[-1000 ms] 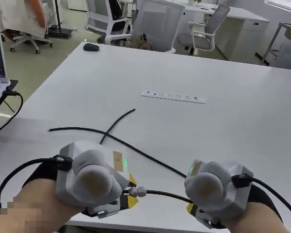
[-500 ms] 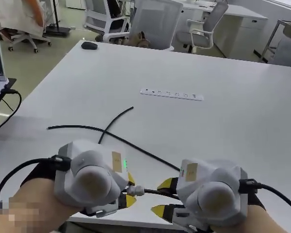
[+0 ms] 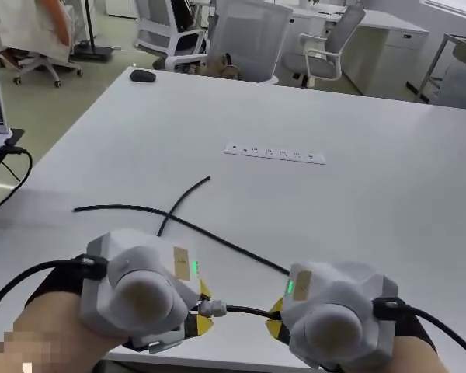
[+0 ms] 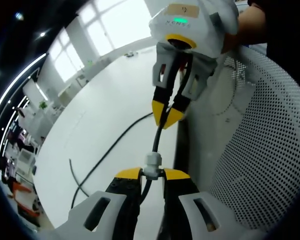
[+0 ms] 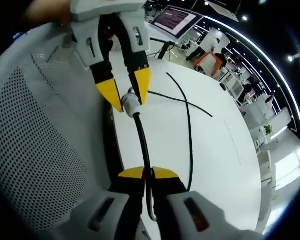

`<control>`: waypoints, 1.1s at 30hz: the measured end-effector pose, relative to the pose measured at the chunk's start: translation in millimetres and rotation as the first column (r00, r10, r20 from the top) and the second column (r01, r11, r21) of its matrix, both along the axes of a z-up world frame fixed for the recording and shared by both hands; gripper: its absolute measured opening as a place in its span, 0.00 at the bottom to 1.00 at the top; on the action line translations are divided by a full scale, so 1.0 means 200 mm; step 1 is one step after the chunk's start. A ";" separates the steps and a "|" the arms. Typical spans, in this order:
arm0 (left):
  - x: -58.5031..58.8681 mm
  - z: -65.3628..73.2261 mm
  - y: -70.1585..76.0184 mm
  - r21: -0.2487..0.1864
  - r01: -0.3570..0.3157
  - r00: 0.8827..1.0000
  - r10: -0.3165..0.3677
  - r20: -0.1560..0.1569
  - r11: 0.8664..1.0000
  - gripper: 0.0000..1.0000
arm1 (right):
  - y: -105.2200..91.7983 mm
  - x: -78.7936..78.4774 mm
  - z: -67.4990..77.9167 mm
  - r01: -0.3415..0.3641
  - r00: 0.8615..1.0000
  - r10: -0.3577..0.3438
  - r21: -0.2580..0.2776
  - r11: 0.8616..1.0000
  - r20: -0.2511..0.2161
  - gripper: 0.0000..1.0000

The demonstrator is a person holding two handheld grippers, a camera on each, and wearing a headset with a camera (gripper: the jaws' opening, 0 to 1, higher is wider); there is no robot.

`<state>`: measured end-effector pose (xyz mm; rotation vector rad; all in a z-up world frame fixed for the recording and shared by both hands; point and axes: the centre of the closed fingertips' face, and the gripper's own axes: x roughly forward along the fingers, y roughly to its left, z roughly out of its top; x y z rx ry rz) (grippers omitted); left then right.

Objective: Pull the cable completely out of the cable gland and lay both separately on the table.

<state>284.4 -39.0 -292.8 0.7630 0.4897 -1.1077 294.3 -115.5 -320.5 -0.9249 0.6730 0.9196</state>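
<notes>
A white cable gland [image 3: 210,308] sits on a black cable [image 3: 245,311] above the table's near edge. My left gripper [image 4: 151,173] is shut on the cable gland [image 4: 152,163], with my right gripper [image 4: 168,110] facing it. My right gripper [image 5: 147,173] is shut on the black cable [image 5: 141,140], a short way from the gland [image 5: 129,101] that my left gripper [image 5: 125,97] holds. In the head view the left gripper [image 3: 196,311] and right gripper [image 3: 276,318] face each other, with the taut cable between them.
A second black cable [image 3: 132,208] crosses the cable's loose end [image 3: 188,195] on the white table [image 3: 357,202]. A white power strip [image 3: 273,154] lies mid-table and a mouse [image 3: 143,75] at the far left corner. A mesh chair [image 5: 35,125] stands under the grippers.
My right gripper has moved left toward the gland and has shut on the cable; half a second ago its jaws stood open. The left gripper stays shut on the gland.
</notes>
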 end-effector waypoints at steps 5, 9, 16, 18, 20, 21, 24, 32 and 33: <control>0.00 0.00 0.00 -0.006 -0.007 1.000 0.006 -0.010 1.000 0.17 | -0.13 0.04 -0.04 0.067 0.998 -0.066 -0.124 0.990 0.012 0.04; 0.01 0.00 0.02 0.012 -0.017 1.000 0.017 -0.002 1.000 0.17 | -0.11 0.02 -0.05 0.054 0.998 -0.055 -0.098 0.994 -0.013 0.16; -0.01 0.00 0.00 0.013 0.005 1.000 -0.005 -0.006 1.000 0.17 | 0.11 -0.03 0.04 -0.043 0.998 0.047 0.132 0.990 -0.030 0.29; -0.02 0.00 -0.01 0.013 0.025 1.000 -0.025 -0.003 1.000 0.17 | 0.16 -0.07 0.06 -0.079 0.995 0.090 0.191 0.978 -0.045 0.28; -0.02 0.00 -0.02 0.012 0.033 0.999 -0.033 -0.004 0.999 0.17 | 0.19 -0.09 0.08 -0.124 0.991 0.131 0.193 0.973 -0.024 0.25; -0.03 -0.01 -0.03 0.012 0.037 0.999 -0.037 -0.006 0.999 0.17 | 0.21 -0.10 0.09 -0.147 0.988 0.153 0.190 0.971 -0.020 0.22; -0.03 -0.01 -0.02 0.014 0.040 0.999 -0.039 -0.013 0.999 0.17 | 0.20 -0.11 0.08 -0.172 0.985 0.175 0.163 0.971 -0.003 0.06; -0.03 -0.01 -0.04 -0.002 0.044 0.999 -0.044 -0.011 0.999 0.17 | 0.18 -0.09 0.07 -0.141 0.989 0.145 0.159 0.977 -0.012 0.04; -0.03 -0.01 -0.04 -0.004 0.042 0.999 -0.042 -0.012 0.999 0.17 | 0.18 -0.08 0.07 -0.138 0.990 0.141 0.158 0.978 -0.012 0.04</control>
